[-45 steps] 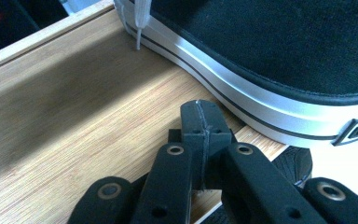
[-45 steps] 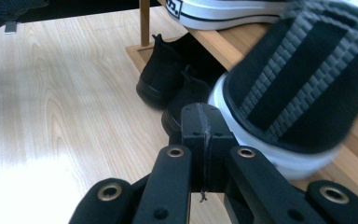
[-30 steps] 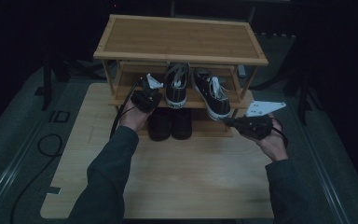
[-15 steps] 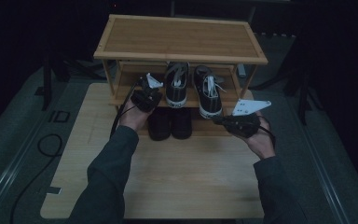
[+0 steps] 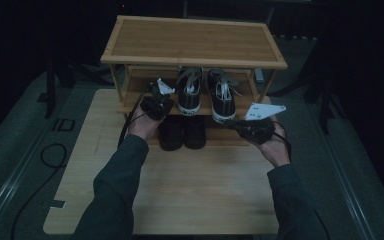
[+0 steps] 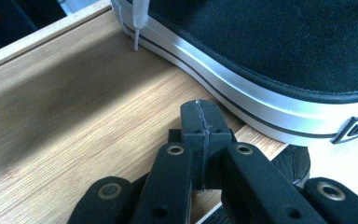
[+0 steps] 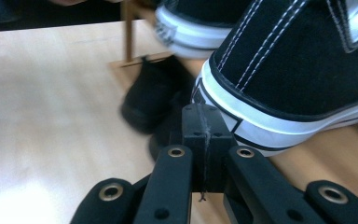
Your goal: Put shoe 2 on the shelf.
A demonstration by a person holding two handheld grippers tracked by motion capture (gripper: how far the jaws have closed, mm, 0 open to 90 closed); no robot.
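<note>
Two black canvas sneakers point(image 5: 205, 95), white rubber soles and white laces, side by side on middle shelf of bamboo rack point(image 5: 192, 42). Two plain black shoes point(image 5: 182, 132) below them. Bare shelf left of sneakers; open board in front of rack. My left tongs point(image 6: 200, 121), right tongs point(image 7: 200, 123) fully closed, holding nothing, beside sneaker soles.

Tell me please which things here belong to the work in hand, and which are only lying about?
In the work:
- left hand-held gripper, shut, beside the left sneaker
- right hand-held gripper, shut, at the heel of the right sneaker
- wooden shoe rack

Lying about:
- pair of dark shoes on the rack's lowest level
- black cable on the floor
</note>
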